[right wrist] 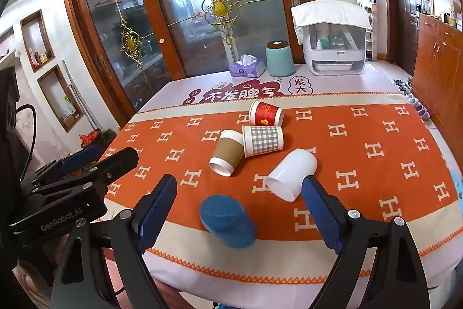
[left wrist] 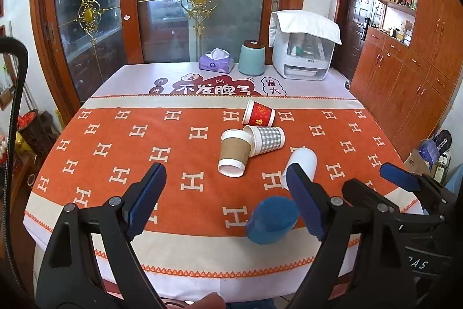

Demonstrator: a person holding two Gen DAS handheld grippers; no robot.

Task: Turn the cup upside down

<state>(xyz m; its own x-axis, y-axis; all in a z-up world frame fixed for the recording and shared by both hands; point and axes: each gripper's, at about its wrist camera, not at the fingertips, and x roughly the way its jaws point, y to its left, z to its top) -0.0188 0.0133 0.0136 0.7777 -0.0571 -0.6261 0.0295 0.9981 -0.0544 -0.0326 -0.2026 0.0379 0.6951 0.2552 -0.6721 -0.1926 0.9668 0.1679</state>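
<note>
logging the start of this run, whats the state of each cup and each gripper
blue cup: on its side, nearest the table edge
white cup: on its side
brown sleeve cup: on its side, touching the checked cup
checked cup: on its side
red cup: on its side, farthest
left gripper: open, holding nothing
right gripper: open, holding nothing

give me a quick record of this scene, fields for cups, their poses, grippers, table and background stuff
cups: blue cup, white cup, brown sleeve cup, grey checked cup, red cup
poses: all five lie on their sides; brown and checked touch
left gripper: open, empty, above the near table edge
right gripper: open, empty, blue cup lies between its fingers in view
table: orange H-pattern cloth
background: tissue box, teal canister, white appliance
</note>
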